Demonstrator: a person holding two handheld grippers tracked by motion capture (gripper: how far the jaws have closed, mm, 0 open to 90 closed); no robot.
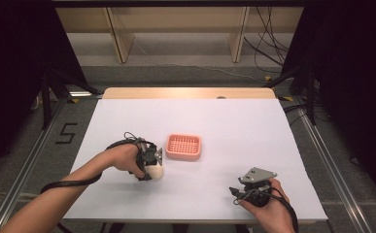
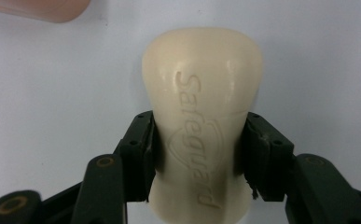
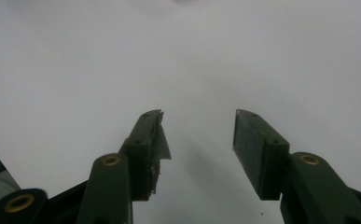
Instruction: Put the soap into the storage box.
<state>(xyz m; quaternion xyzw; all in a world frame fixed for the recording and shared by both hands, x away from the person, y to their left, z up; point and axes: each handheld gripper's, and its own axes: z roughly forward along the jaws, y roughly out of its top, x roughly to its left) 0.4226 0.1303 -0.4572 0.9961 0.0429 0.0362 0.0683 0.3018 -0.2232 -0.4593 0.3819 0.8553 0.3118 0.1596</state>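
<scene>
Two tools over a white worktop [image 1: 253, 126] from the high view: left tool [image 1: 152, 164] at near left, clamped on a cream soap bar [image 1: 157, 171], just near-left of a pink slotted tray [image 1: 183, 147]; right tool [image 1: 247, 190] near right, well apart.

In the left gripper view, soap bar [image 2: 201, 116] pinched at its narrow waist between both jaws, long axis running away from the camera, wider end farthest, embossed lettering up. Likely risk: smooth, rounded sides sliding out of the pinch on lifting or tilting.

In the right gripper view, right tool [image 3: 197, 135] spread apart, empty, above bare worktop [image 3: 192, 56].
</scene>
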